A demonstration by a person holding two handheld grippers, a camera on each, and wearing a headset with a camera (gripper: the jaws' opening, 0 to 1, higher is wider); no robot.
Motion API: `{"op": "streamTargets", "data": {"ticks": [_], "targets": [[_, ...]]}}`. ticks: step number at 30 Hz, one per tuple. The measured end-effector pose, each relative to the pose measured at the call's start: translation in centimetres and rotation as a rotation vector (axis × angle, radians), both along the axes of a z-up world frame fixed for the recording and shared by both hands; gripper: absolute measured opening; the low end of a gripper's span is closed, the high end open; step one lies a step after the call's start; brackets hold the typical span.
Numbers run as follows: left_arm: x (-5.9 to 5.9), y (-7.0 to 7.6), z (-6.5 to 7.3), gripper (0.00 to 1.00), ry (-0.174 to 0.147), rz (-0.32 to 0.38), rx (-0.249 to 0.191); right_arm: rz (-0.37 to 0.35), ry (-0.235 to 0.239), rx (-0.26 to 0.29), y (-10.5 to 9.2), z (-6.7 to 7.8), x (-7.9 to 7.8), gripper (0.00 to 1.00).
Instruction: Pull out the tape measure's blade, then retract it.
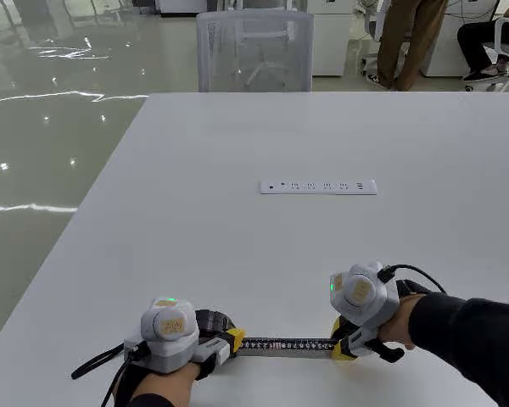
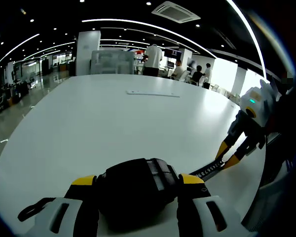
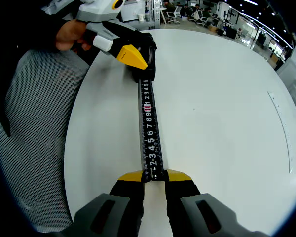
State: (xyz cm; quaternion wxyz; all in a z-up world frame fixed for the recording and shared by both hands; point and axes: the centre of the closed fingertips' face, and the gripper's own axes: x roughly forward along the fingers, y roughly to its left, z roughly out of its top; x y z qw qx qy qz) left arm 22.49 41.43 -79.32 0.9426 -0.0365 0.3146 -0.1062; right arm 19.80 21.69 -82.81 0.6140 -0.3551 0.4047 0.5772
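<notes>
The left gripper [image 2: 138, 180] is clamped on the tape measure [image 2: 138, 197], one yellow-tipped jaw on each side of its black body. The right gripper [image 3: 154, 176] has its jaws pressed together on the free end of the blade [image 3: 149, 123]. The tape measure sits close to the near edge of the white table [image 1: 237, 153], towards the left edge. The blade runs from it to the right, approx. parallel to that near edge, straight, printed face up.

Judgement: the pull-out step is in hand or nearly done, as only a short part of the blade is out. If more length is wanted, the right gripper should go further right along the near edge while the left one holds the tape measure fixed. For the retract, it should lead the end back slowly w/o releasing, otherwise the spring may snap the blade in.

Hard to see: the end hook is hidden btw. the right jaws. Whether the body has a lock button I cannot tell. In the head view the left gripper covers most of the tape measure. If the blade touches the table or hangs just over it, I cannot tell. Further out: a flat white strip [image 1: 318, 186] in the middle of the table, a mesh chair [image 1: 254, 51] at the far edge.
</notes>
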Motion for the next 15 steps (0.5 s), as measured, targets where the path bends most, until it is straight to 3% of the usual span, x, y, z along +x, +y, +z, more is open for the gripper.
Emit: {"op": "streamTargets", "data": {"ticks": [15], "targets": [[-0.01, 0.02, 0.04, 0.60, 0.002, -0.001, 0.002, 0.016, -0.007, 0.000, 0.84, 0.04, 0.21, 0.12]]}}
